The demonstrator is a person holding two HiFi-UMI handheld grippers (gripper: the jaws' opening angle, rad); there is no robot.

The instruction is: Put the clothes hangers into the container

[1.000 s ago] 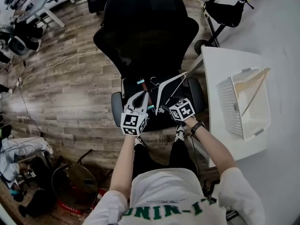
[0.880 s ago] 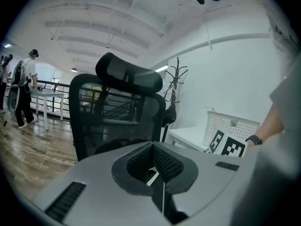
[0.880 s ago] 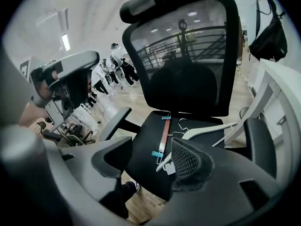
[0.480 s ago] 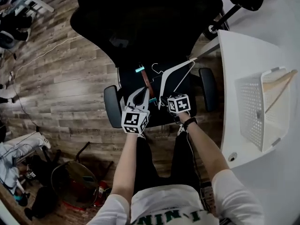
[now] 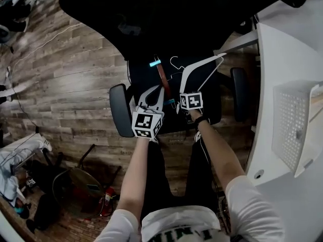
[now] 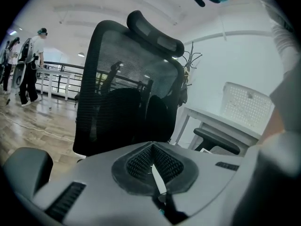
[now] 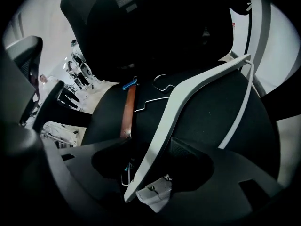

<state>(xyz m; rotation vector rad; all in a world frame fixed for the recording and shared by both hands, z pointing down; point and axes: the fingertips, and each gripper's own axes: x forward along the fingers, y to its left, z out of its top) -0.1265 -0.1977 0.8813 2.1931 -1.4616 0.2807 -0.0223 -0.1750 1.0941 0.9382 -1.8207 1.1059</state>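
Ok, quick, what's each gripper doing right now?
Left gripper: closed; whether it pinches anything cannot be told.
Right gripper: closed on the white hanger.

The white hanger [image 5: 201, 66] is tilted above the chair seat [image 5: 214, 102]. The brown hanger [image 5: 162, 80] (teal clip at one end) lies on it. The perforated container [image 5: 288, 122] stands on the counter [image 5: 282, 185].

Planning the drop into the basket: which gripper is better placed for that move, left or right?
Right, most likely. The right gripper is clamped on the white hanger, and the basket sits on the table on that side. The left gripper is shut and farther from it.
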